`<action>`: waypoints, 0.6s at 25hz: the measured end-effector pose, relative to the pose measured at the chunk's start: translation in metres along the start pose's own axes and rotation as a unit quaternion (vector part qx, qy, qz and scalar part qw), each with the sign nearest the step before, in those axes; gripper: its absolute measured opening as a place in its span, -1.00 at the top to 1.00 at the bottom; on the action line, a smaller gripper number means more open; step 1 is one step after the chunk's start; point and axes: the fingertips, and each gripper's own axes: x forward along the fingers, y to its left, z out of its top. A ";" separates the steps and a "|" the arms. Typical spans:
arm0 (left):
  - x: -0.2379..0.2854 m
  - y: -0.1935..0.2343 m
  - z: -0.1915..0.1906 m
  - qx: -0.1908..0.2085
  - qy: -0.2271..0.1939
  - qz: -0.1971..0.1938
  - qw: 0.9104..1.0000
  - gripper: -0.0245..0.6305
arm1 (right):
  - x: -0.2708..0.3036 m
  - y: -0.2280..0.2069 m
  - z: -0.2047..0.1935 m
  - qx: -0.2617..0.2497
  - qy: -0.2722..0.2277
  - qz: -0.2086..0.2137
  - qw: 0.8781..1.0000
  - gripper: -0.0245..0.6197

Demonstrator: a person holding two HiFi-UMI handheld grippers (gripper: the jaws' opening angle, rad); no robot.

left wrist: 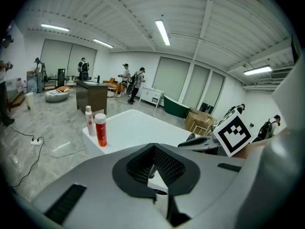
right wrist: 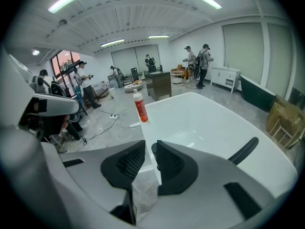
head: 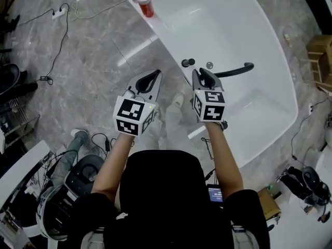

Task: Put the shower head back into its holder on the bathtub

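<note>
You are holding the left tool (head: 154,75) over the floor, just short of the outer wall of the bathtub (head: 228,25). Its jaws are meeting at the tips with nothing between them, and a red bottle (head: 146,4) is standing on the rim well ahead of it. Beside it on the right, you are holding the right tool (head: 205,72) over the rim itself, with its jaws standing a narrow slit apart and gripping nothing. The black shower head (head: 236,70) is lying just ahead and to the right of that tool, reaching out over the basin and touching neither tool. Its near end is hiding behind the right tool in the head view, so I am not able to tell whether it is sitting fully in its holder. As I judge it, that is where the danger is lying: if the handle is only perching there, it is likely to tip and slide down into the basin. You are also working very close to it, so a sideways drift of the right tool is risking a knock that unseats it. If you are going back to reseat it, the jaws at this narrow gap are going to push the handle away instead of taking it.
</note>
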 end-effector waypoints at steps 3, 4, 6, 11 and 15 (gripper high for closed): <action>-0.008 -0.002 0.021 0.010 -0.014 -0.008 1.000 0.88 | -0.016 0.007 0.018 0.003 -0.010 0.002 1.000 0.74; -0.011 -0.001 0.028 0.013 -0.018 -0.012 1.000 0.88 | -0.020 0.010 0.026 0.004 -0.015 0.000 1.000 0.77; -0.018 -0.002 0.041 0.019 -0.024 -0.016 0.999 0.88 | -0.032 0.014 0.041 0.003 -0.027 -0.007 1.000 0.82; -0.043 -0.029 0.063 0.029 -0.046 -0.020 0.998 0.88 | -0.082 0.024 0.069 -0.019 -0.077 -0.001 0.997 0.85; -0.057 -0.031 0.087 0.037 -0.064 -0.031 0.997 0.88 | -0.103 0.044 0.100 -0.044 -0.115 0.010 0.992 0.85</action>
